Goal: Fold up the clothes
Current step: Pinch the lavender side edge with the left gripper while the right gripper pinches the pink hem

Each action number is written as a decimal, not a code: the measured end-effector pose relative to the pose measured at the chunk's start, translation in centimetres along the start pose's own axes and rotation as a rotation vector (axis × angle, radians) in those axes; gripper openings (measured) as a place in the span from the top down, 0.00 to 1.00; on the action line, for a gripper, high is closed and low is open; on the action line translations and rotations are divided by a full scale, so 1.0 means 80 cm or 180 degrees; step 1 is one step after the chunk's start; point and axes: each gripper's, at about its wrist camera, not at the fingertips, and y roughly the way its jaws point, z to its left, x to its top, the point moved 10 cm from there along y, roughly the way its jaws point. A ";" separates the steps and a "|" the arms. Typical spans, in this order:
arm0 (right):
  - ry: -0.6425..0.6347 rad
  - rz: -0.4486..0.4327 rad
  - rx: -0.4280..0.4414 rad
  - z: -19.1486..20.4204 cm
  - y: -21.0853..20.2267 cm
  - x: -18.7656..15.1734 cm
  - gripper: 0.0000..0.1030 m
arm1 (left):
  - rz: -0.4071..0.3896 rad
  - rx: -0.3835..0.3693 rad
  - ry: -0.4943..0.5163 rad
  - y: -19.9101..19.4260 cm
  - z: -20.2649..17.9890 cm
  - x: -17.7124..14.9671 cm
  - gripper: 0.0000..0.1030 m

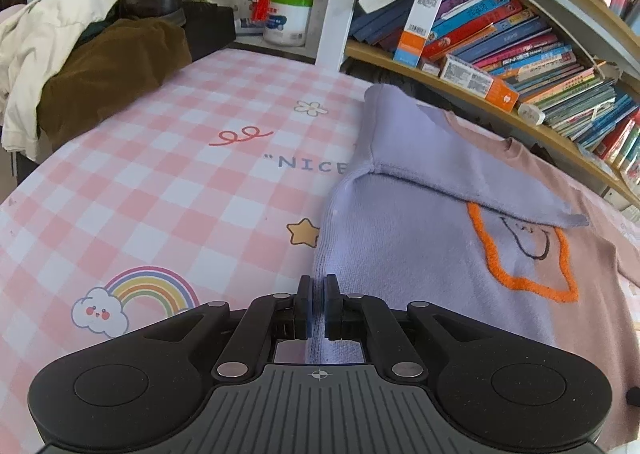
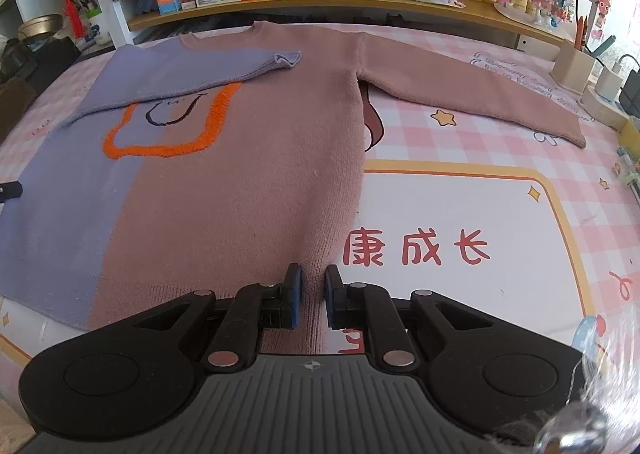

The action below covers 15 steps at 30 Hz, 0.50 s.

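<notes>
Here, sweater [image 2: 240,174]: flat on bench [image 2: 460,206], lilac sleeve [image 2: 200,72] folded across chest.
Left hand-held gripper [image 1: 318,304]: clenched on sweater's lilac side edge.
Right hand-held gripper [image 2: 313,300]: grasping sweater's pink hem.

Left of your left tongs [image 1: 318,304] the bench [image 1: 168,182] lies open; ahead-left, the heaped coats [image 1: 72,54] block you, and a bookshelf [image 2: 320,4] walls off the far edge.

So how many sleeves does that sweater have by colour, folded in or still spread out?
Lilac sleeve, folded over the chest: 1
Pink sleeve, spread out on the mat: 1
Total: 2
</notes>
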 end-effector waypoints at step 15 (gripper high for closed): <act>0.0197 -0.0378 -0.0136 0.006 -0.040 0.010 0.43 | -0.0283 -0.0029 0.0277 -0.059 -0.029 0.010 0.39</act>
